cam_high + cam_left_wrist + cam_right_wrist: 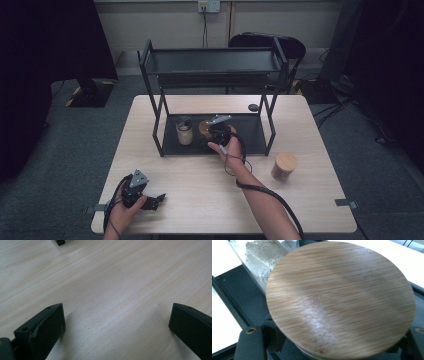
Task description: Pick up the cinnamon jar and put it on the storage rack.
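My left gripper [159, 199] rests at the near left corner of the pale wooden table [200, 185], jaws spread wide over bare wood, parked out of the way. Further right, on the black metal rack's bottom shelf [250, 135], a clear glass jar of pale powder [184, 131] stands. Just beside it, my right gripper [210, 136] is clamped on the round bamboo-lidded jar [340, 298], probably gripping below the lid to set it down steadily. A matching bamboo-lidded jar [284, 166] waits on the table at the right.
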The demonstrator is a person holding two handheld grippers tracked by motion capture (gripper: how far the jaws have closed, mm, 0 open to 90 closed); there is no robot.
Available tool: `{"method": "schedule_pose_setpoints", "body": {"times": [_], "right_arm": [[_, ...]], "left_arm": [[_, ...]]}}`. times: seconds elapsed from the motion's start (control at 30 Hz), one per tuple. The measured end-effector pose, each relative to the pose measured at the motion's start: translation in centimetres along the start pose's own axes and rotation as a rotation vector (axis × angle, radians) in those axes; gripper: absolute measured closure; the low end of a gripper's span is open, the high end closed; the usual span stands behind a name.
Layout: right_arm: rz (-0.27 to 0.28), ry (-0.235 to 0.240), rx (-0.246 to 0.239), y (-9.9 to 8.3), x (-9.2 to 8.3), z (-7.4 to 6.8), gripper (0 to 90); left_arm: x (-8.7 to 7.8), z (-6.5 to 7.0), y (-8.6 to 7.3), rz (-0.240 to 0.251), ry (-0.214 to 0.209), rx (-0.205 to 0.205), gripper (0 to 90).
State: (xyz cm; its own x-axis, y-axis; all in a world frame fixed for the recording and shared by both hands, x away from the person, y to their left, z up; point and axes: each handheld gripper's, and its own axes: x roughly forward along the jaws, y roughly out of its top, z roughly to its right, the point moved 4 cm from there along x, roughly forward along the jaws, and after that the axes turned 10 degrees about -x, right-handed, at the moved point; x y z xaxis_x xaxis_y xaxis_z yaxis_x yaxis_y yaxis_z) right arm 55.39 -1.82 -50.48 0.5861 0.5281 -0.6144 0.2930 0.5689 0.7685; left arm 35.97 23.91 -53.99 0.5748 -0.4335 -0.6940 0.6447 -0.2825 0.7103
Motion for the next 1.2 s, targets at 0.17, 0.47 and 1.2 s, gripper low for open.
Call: {"method": "schedule_pose_setpoints", "body": {"times": [0.17, 0.47, 1.2], "right_arm": [[-0.007, -0.005, -0.003, 0.1, 0.0, 0.0, 24.5], [-0.021, -0.002, 0.045, -0.3, -0.2, 0.2, 10.4], [-0.011, 0.058, 0.086, -1.2, -2.6, -0.6, 1.4]], "left_arm": [[0.0, 0.0, 0.0, 0.000, 0.000, 0.000, 0.1], [0.0, 0.0, 0.0, 0.000, 0.000, -0.001, 0.1], [0.0, 0.0, 0.0, 0.000, 0.000, -0.001, 0.1]]}}
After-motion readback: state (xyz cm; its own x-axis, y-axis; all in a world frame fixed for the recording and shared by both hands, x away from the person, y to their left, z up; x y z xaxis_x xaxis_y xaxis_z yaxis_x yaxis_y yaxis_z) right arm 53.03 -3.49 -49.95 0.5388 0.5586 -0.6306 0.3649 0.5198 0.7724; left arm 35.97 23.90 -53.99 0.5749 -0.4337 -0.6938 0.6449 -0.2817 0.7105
